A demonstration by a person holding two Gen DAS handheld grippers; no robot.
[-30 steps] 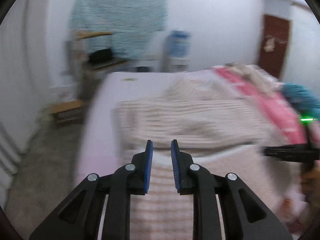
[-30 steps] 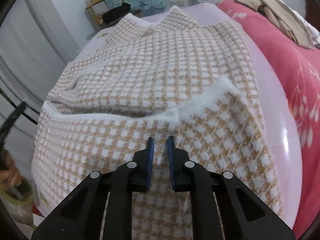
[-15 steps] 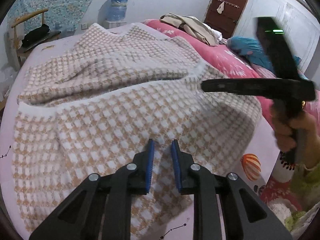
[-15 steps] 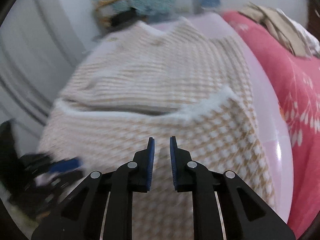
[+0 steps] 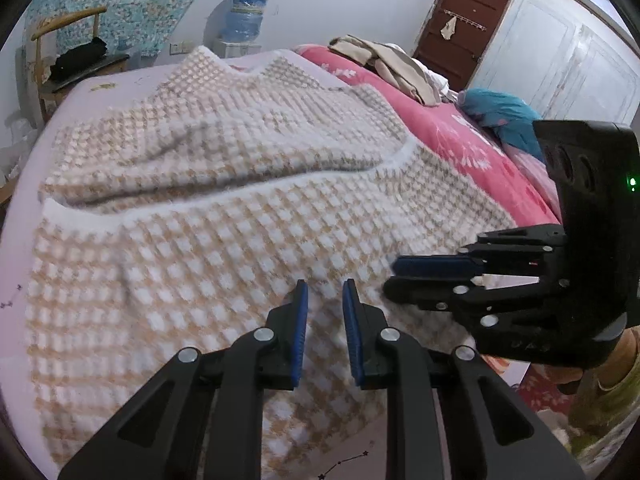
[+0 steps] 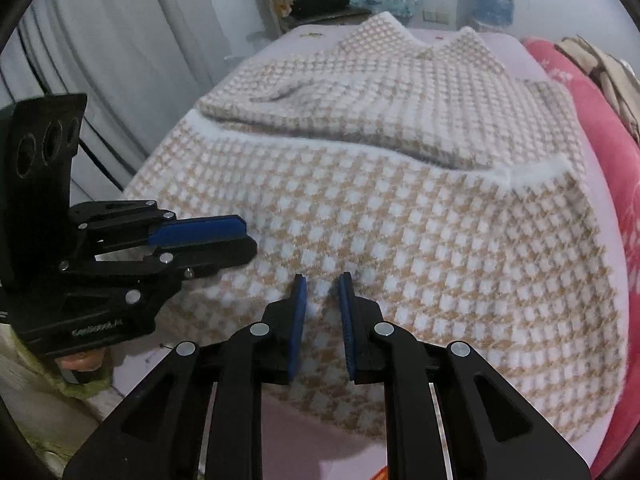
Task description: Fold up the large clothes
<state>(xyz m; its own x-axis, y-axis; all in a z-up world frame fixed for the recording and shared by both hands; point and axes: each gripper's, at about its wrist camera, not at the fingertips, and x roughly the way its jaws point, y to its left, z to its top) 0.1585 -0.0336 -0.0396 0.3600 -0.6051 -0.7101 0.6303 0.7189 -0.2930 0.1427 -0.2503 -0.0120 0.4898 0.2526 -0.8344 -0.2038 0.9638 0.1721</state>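
Left wrist view is showing the left gripper hovering over the near part of the checked sweater, fingers narrowly apart, nothing between the blue pads. Sweater is lying spread on the lilac sheet, ahead of and under the fingertips, its far half folded over with a white hem running across beyond the tips. To the right of these fingers the right gripper is coming in sideways, seen edge-on, so its gap is not readable here. Only this view is catching the brown door, a teal cloth and beige clothes on the pink quilt.

Right wrist view is filling that in: right gripper fingers narrowly apart, empty, over the sweater's near hem. Left gripper is sitting to the left of these fingers, edge-on. Only this view is showing the grey curtain.
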